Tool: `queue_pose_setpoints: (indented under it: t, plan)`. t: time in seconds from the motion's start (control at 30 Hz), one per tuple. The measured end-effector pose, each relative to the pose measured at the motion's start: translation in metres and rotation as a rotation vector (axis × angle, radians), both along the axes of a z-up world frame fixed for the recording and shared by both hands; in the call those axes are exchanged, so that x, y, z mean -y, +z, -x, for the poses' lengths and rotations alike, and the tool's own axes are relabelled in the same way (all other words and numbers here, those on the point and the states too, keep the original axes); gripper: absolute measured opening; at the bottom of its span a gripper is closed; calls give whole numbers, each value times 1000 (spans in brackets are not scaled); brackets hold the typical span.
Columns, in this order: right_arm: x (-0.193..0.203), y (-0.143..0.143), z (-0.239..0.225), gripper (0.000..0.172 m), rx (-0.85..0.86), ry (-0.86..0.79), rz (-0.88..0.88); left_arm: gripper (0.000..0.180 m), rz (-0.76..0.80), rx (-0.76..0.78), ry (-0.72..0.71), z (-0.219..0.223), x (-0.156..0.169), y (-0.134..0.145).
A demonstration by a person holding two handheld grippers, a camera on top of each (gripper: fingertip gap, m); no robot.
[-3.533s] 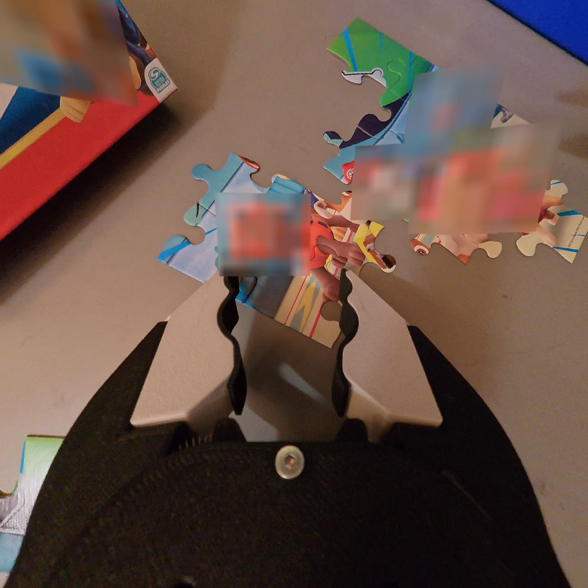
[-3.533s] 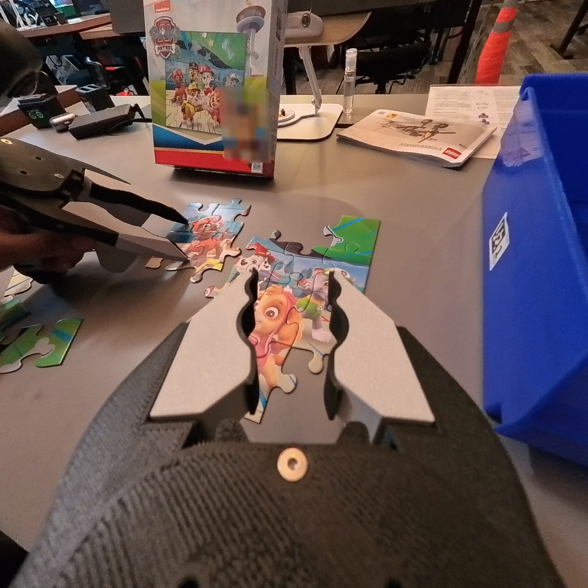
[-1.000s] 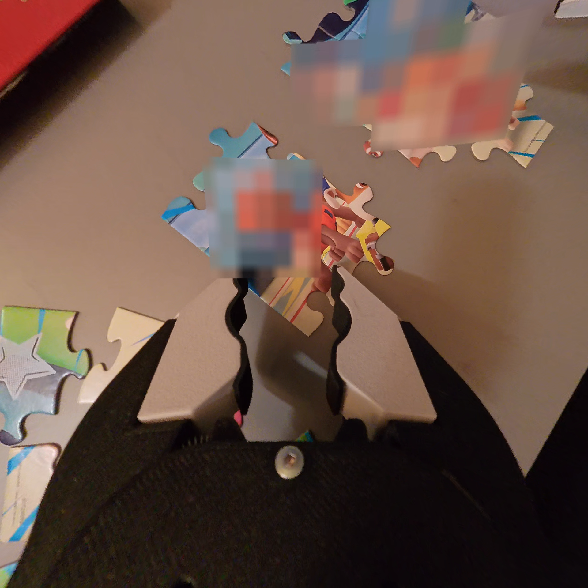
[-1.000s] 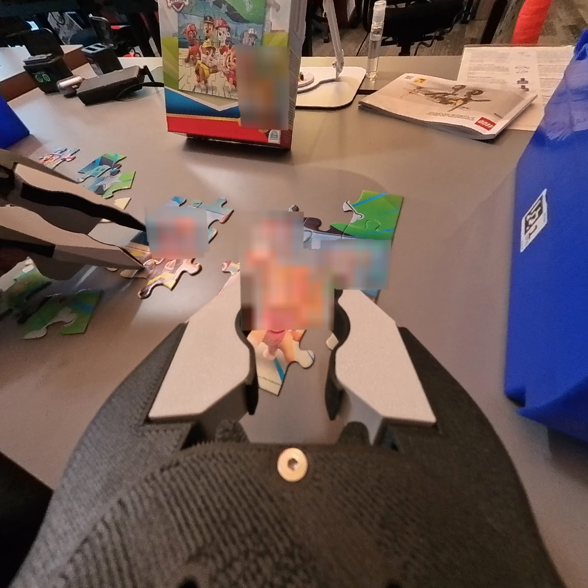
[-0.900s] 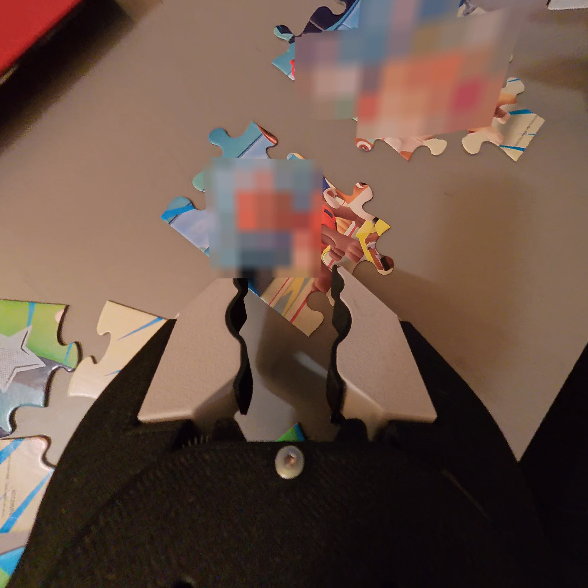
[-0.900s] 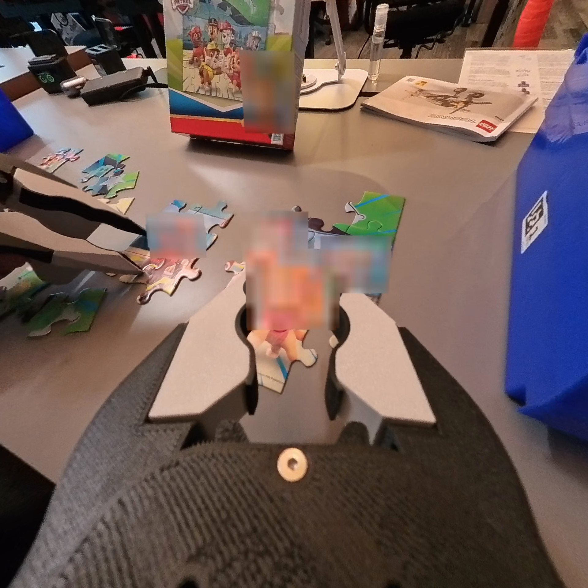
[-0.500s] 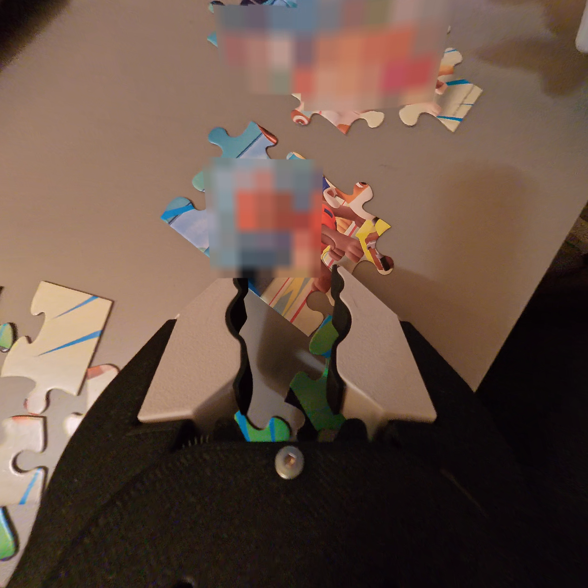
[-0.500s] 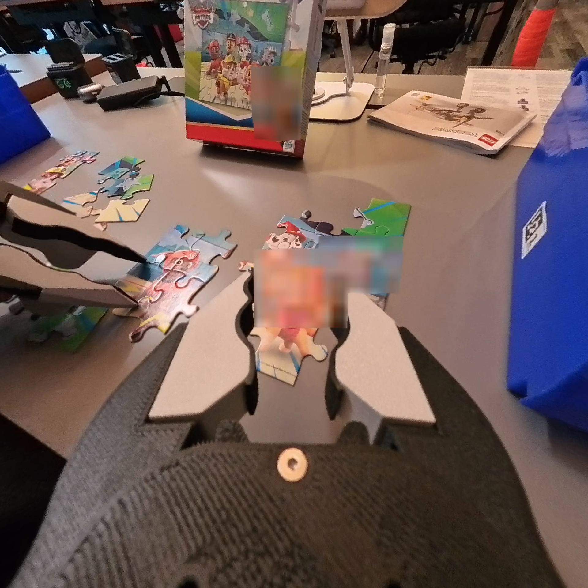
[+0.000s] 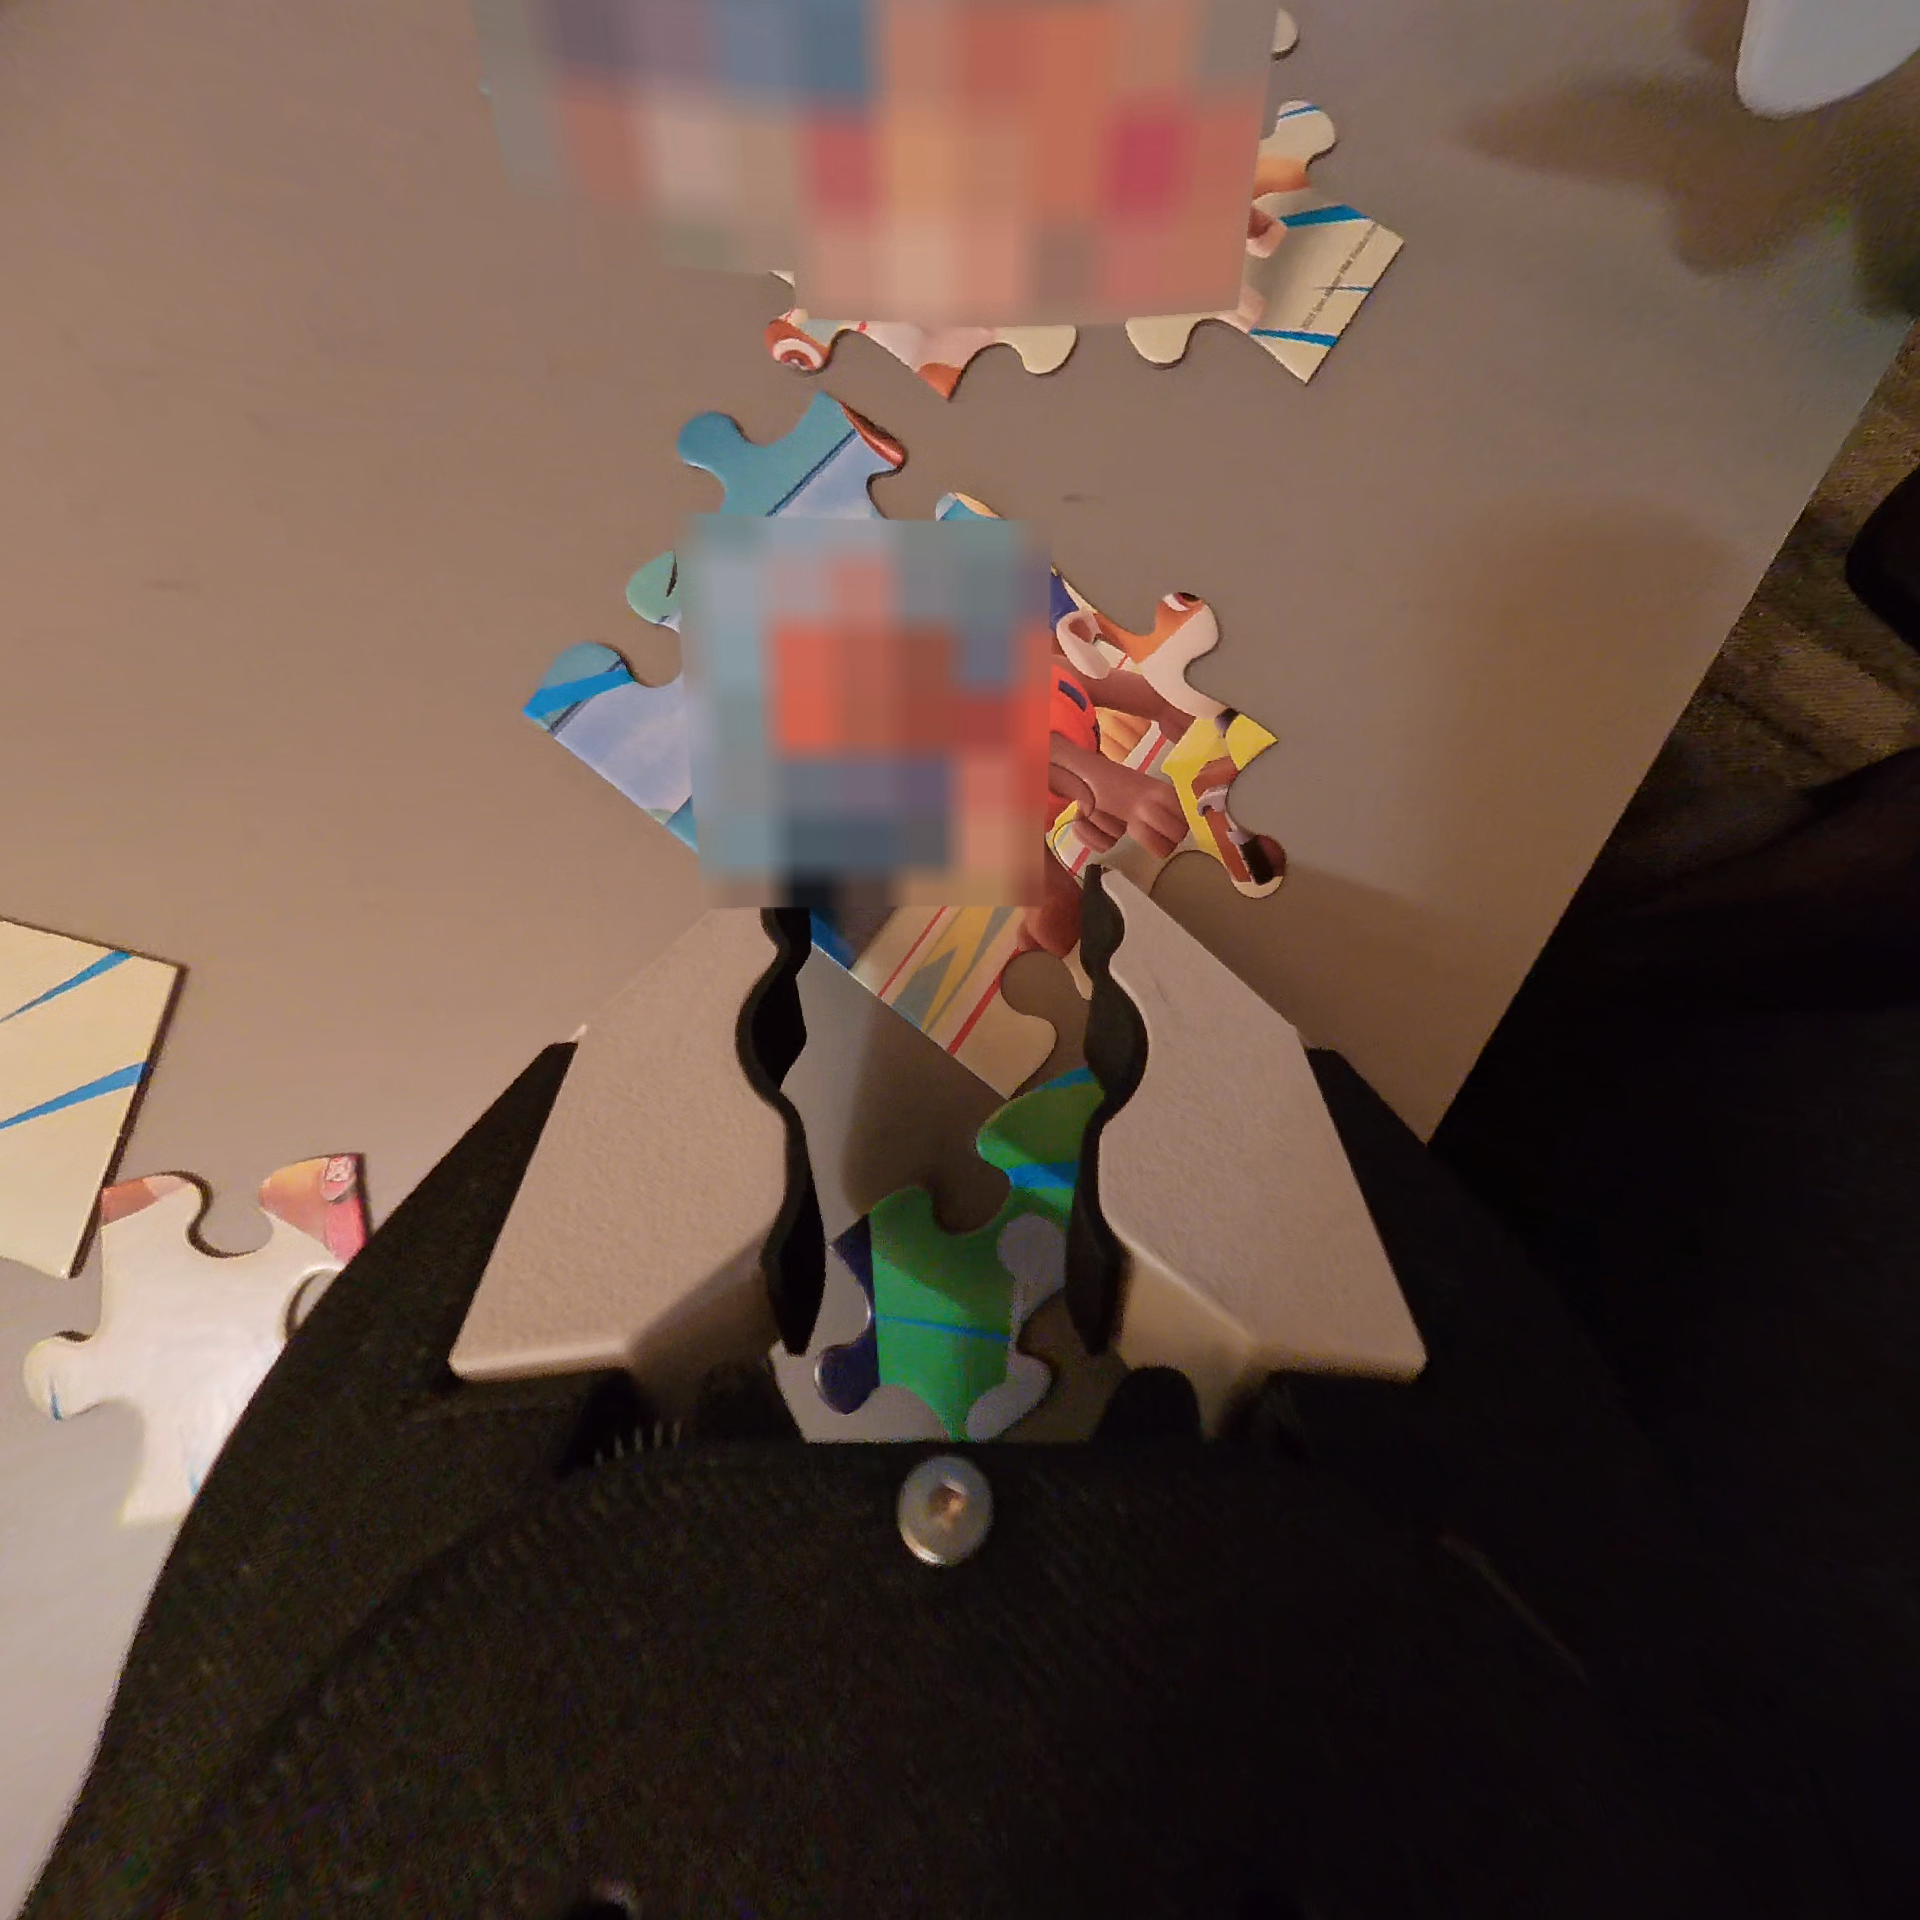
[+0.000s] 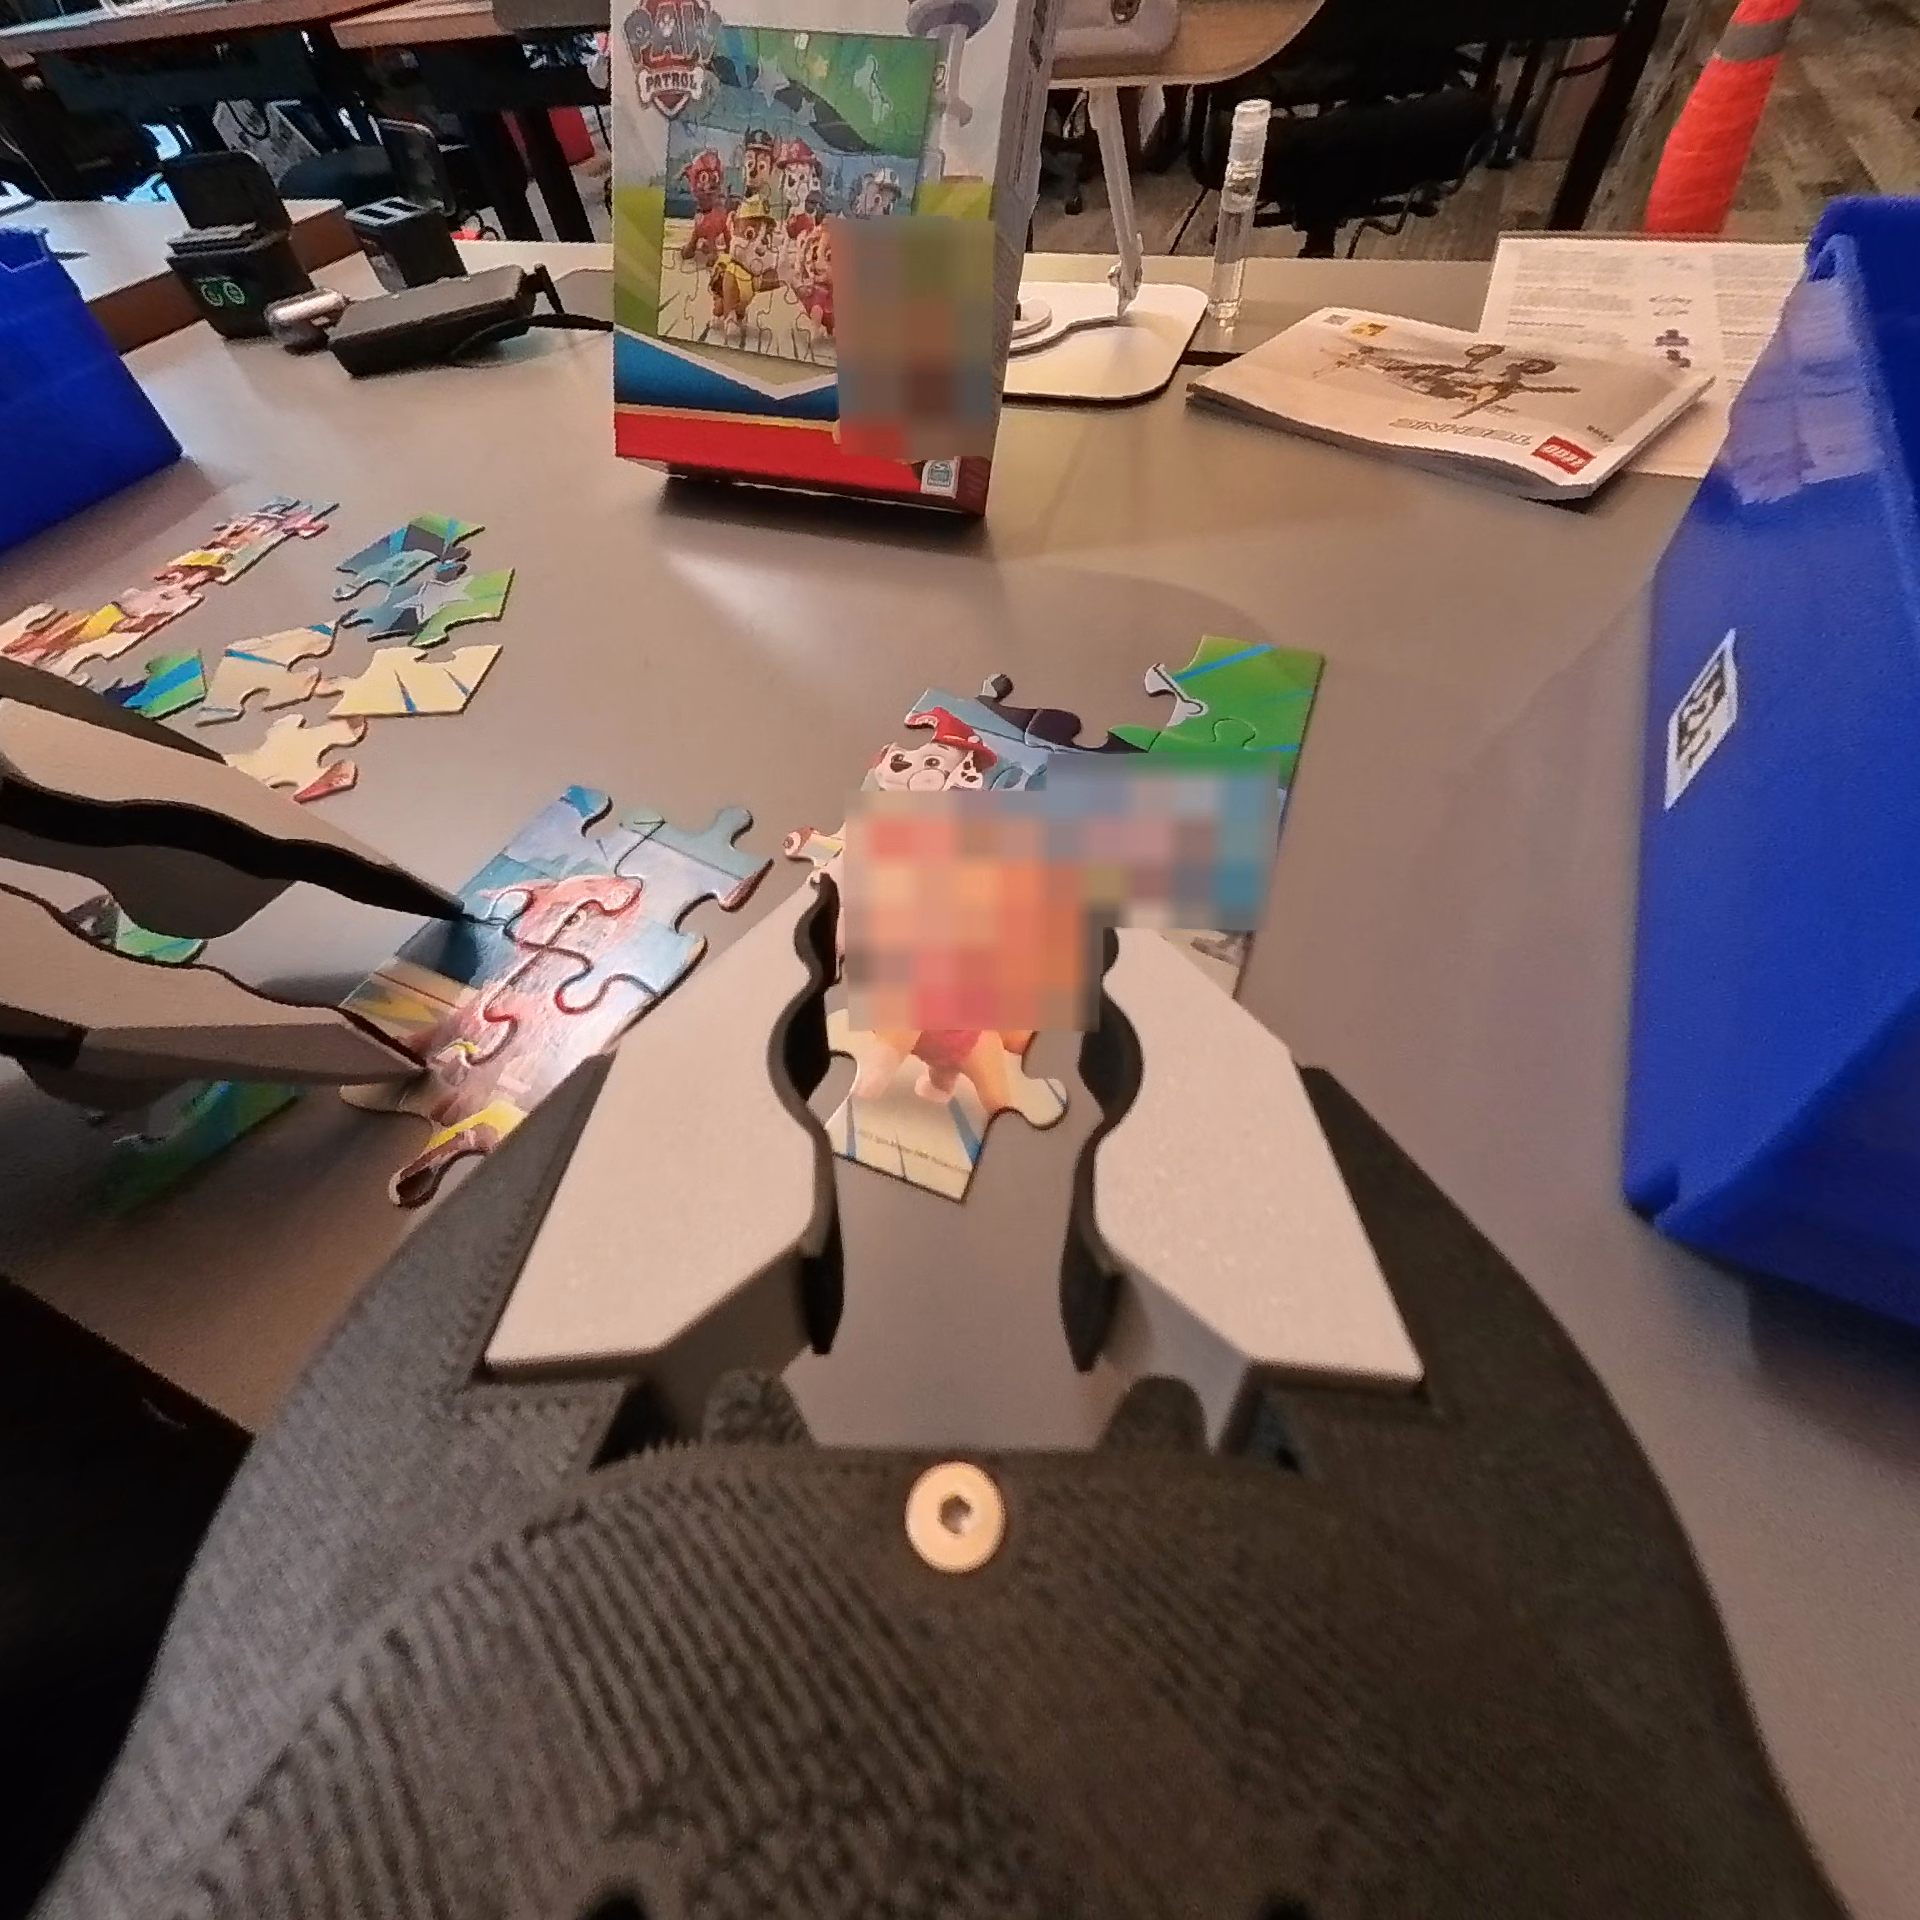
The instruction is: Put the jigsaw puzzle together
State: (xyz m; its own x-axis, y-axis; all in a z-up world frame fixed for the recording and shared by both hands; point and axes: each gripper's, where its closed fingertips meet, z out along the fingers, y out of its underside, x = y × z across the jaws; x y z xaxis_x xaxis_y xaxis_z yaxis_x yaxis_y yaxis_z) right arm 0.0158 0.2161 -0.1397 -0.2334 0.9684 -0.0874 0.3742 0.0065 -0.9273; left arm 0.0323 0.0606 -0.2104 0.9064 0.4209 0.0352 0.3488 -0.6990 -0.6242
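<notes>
- The left tongs [image 9: 935, 904] are closed at a middling width on the joined cluster of blue and red cardboard jigsaw pieces [image 9: 1143, 727]. They grip it across its near corner, with the right pad [image 9: 1091, 914] pressed into the cluster's edge. The left fingertip is behind a blurred patch.
- In the right wrist view these tongs [image 10: 436, 987] lie on their side, one finger above the other. This suits pinching a thin, flat sheet by its edges, and the cluster [image 10: 582, 935] juts forward from them, low over the grey bench [image 9: 312, 520].
- A single green and blue jigsaw piece [image 9: 935, 1299] lies on the bench beneath the left tongs, close to the bench's near edge.
- A cream jigsaw piece with blue streaks [image 9: 73, 1081] lies off to the left.
- The right tongs [image 10: 961, 935] stand part open and hold nothing. They hover over the near end of the larger assembled puzzle section with a green corner [image 10: 1247, 707]. That section lies flat on the bench, and no pad presses on it.
- The cluster sits just to the left of that section, near it but apart.
- More loose jigsaw pieces [image 10: 405, 675] are spread farther left on the bench.
- The upright printed puzzle box [image 10: 790, 260] stands behind, its picture facing the tongs.
- A blue plastic bin [image 10: 1787, 831] stands at the right, and a grey printed booklet [image 10: 1455, 395] lies beyond.
</notes>
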Motion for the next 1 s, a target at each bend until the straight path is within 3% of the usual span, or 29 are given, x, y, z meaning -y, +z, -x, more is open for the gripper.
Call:
queue_pose_setpoints:
  t: [0.33, 0.83, 1.0]
  plan:
    - [-2, -2, -1, 44, 1, -1, 5, 40, -9, 16, 42, 5, 1, 1]
    - [-1, -8, 3, 44, 18, 7, 15, 37, 0, 6, 60, 10, 1, 0]
    - [18, -10, 2, 41, 58, 81, 75, 32, 30, 23, 74, 12, 2, 0]
